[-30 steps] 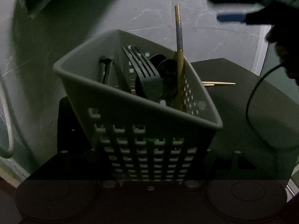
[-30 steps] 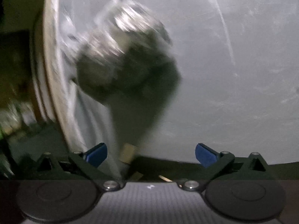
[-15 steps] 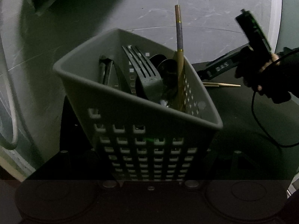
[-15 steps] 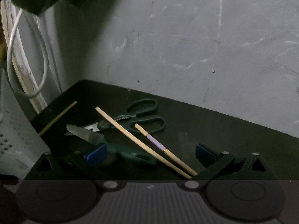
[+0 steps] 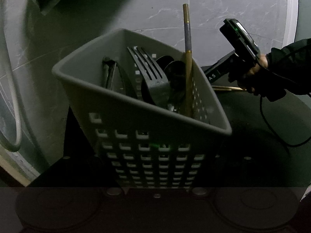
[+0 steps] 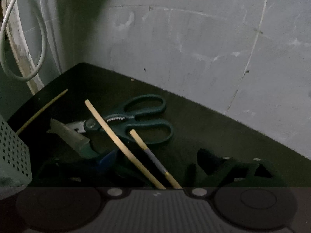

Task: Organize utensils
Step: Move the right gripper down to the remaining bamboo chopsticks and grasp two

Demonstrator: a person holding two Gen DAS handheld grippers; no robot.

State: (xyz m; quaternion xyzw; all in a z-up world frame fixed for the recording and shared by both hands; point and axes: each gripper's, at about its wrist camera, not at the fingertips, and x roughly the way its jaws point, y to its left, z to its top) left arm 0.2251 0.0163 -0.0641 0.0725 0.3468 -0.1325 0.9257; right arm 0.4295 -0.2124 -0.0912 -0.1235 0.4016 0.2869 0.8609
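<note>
The right gripper (image 6: 159, 161) had just been closing, yet its fingers (image 6: 108, 158) were not pressing on anything: the plain chopstick (image 6: 116, 137) and the banded chopstick (image 6: 151, 155) lay side by side between them, untouched, so the jaws counted as released and were probably lining up for a pick. Just beyond lay the knife (image 6: 72, 136) and the green scissors (image 6: 143, 120), with a third stick (image 6: 42, 109) nearer the wall, all flat on the dark table (image 6: 213, 126). The left gripper (image 5: 155, 182) was clenched, apparently on the base of the utensil basket (image 5: 147, 116) (its own fingers were lost in shadow), most likely steadying it, tilted, to receive the next piece. Only the left wrist view showed the basket's load, a fork (image 5: 147, 71) and a standing chopstick (image 5: 187, 58) among darker pieces, plus the person's hand (image 5: 252, 73) on the right tool. Only the right view showed the loose utensils.
</note>
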